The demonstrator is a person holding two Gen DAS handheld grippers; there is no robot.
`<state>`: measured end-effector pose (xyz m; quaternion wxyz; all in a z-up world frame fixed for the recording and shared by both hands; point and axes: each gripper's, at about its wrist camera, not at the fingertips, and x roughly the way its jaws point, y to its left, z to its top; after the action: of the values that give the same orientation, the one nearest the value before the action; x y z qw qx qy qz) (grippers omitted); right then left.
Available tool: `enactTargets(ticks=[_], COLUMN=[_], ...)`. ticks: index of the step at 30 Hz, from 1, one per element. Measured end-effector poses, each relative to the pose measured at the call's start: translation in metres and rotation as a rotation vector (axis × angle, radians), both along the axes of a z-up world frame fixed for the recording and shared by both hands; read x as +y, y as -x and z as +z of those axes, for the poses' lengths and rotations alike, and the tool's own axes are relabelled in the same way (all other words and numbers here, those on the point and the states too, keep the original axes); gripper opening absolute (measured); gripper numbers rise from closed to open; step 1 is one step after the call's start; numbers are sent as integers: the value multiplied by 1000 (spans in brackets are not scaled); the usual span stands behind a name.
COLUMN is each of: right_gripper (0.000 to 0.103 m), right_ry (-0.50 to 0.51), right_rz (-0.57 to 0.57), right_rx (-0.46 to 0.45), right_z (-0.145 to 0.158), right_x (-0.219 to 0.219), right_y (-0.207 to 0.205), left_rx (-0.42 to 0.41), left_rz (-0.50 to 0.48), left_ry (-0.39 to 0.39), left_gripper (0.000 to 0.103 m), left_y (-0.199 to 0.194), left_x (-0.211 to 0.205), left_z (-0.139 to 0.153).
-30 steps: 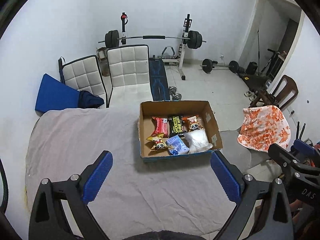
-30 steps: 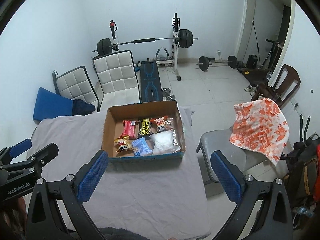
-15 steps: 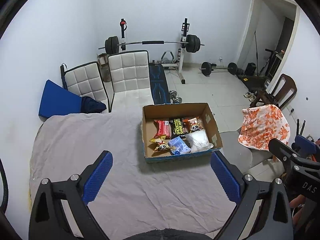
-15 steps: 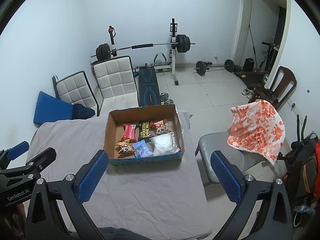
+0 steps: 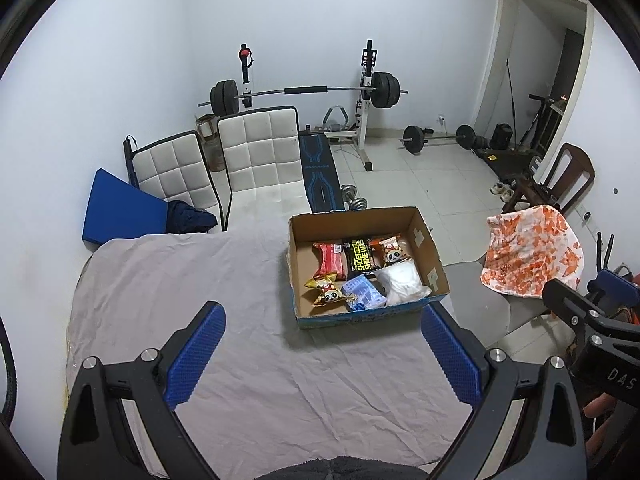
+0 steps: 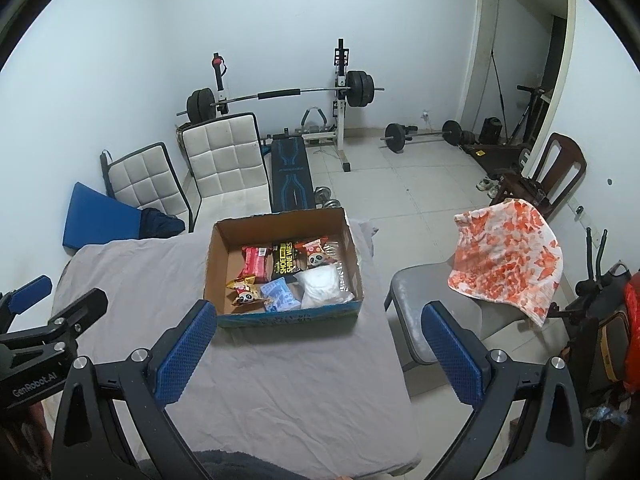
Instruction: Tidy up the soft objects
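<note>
An open cardboard box (image 5: 430, 258) (image 6: 212, 264) sits on a table under a grey cloth (image 5: 160, 280) (image 6: 280, 380). Inside lie soft packets: a red one (image 5: 330, 260), a black wipes pack (image 5: 360, 256), a panda snack (image 5: 390, 250), a yellow panda snack (image 5: 326, 290), a blue pouch (image 5: 364, 292) and a white bag (image 5: 402, 284). My left gripper (image 5: 322, 356) hangs open above the cloth, well short of the box, nothing between its fingers. My right gripper (image 6: 316, 356) is open and empty too, over the table's right edge.
A grey chair (image 6: 424, 312) draped with an orange-white cloth (image 6: 508, 256) stands right of the table. Two white padded chairs (image 5: 256, 160), a blue pad (image 5: 116, 212), a weight bench (image 5: 316, 168) and a barbell rack (image 5: 304, 90) lie beyond the table.
Both grippers have pulled back and up from the table, so the box looks smaller and farther. Nothing in the box has moved, and both stay open.
</note>
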<state>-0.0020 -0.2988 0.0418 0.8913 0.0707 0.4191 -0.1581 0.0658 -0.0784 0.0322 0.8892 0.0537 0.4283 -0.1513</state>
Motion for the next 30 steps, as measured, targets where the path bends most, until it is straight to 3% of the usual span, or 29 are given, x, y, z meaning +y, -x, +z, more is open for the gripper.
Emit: enactTargets(ticks=[30], right_gripper=[103], right_ry=[17], right_rz=[-32], right_rx=[-5], right_z=[1], right_x=[1], right_y=[21], left_rx=[-4], left_rz=[4], left_ry=[7], left_gripper=[100], left_y=[4], left_x=[1], left_z=[1])
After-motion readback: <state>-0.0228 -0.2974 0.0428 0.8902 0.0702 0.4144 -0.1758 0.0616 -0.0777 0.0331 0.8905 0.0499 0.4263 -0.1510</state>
